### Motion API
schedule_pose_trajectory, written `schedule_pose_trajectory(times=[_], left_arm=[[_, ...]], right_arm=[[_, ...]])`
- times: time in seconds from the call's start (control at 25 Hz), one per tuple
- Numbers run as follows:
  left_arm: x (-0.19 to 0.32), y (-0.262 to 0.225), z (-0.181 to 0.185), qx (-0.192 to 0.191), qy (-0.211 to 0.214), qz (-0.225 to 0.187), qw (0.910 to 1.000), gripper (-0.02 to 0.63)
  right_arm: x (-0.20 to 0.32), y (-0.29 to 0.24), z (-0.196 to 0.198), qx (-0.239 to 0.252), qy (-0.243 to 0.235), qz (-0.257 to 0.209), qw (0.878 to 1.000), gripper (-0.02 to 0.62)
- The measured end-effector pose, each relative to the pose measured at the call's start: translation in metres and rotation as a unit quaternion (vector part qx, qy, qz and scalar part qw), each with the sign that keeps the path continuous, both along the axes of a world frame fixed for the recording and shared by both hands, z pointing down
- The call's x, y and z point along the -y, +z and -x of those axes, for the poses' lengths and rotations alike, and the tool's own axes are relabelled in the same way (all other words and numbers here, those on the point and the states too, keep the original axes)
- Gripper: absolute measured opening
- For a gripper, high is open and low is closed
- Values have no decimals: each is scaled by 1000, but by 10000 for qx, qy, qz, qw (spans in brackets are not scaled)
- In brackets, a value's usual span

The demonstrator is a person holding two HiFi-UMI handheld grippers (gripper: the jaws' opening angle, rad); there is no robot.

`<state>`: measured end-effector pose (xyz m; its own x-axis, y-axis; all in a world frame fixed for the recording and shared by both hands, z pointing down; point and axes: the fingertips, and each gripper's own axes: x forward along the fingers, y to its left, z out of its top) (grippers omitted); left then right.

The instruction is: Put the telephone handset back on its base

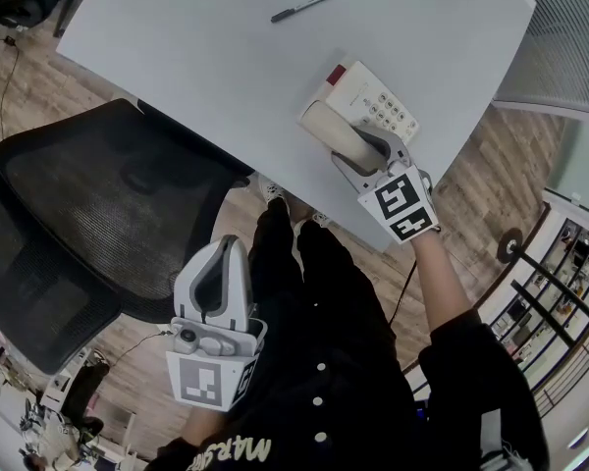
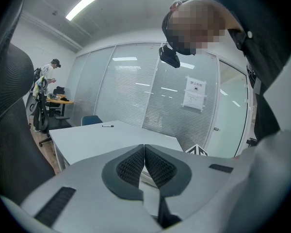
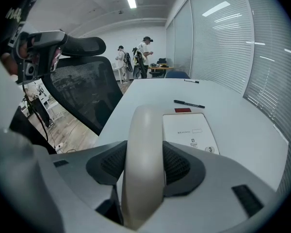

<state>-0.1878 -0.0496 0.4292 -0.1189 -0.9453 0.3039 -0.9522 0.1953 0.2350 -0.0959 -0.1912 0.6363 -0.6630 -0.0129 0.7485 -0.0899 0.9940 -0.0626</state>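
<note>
Right tool grips handset over base's cradle side. Best lowered parallel to base, both ends seated, then released. Left tool closed, empty, well off base.

Left claw and right claw are pale grey with dark ribbed pads. Behind each, a white cube bears black square markers. The person wears a black buttoned top with black sleeves.

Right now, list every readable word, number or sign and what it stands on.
"3": a key on the telephone base.
"MARS", rest unclear: the person's black top.
Small print on the base: too blurred.
Notice on the glass wall: too small.
</note>
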Motion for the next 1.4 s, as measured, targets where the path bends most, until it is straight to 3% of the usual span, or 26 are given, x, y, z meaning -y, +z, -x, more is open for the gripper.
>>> schedule_pose_trajectory(times=[0.24, 0.4, 0.68, 1.2, 1.32, 1.4], left_arm=[[1, 0, 1, -2, 2, 2, 10000, 17], [2, 0, 0, -2, 25, -3, 10000, 17], [3, -2, -4, 23, 95, -25, 9999, 17], [17, -22, -10, 242, 340, -210, 9989, 17], [24, -31, -13, 314, 422, -319, 9981, 17], [30, -38, -17, 358, 503, -405, 9973, 17]], right_arm=[[1, 0, 1, -71, 47, 90, 9999, 235], [4, -1, 0, 52, 170, -139, 9997, 238], [2, -5, 6, 233, 145, -85, 9996, 277], [14, -55, -11, 680, 217, -553, 9959, 290], [11, -79, -18, 960, 269, -679, 9927, 231], [13, -97, -25, 1147, 372, -856, 9890, 158]])
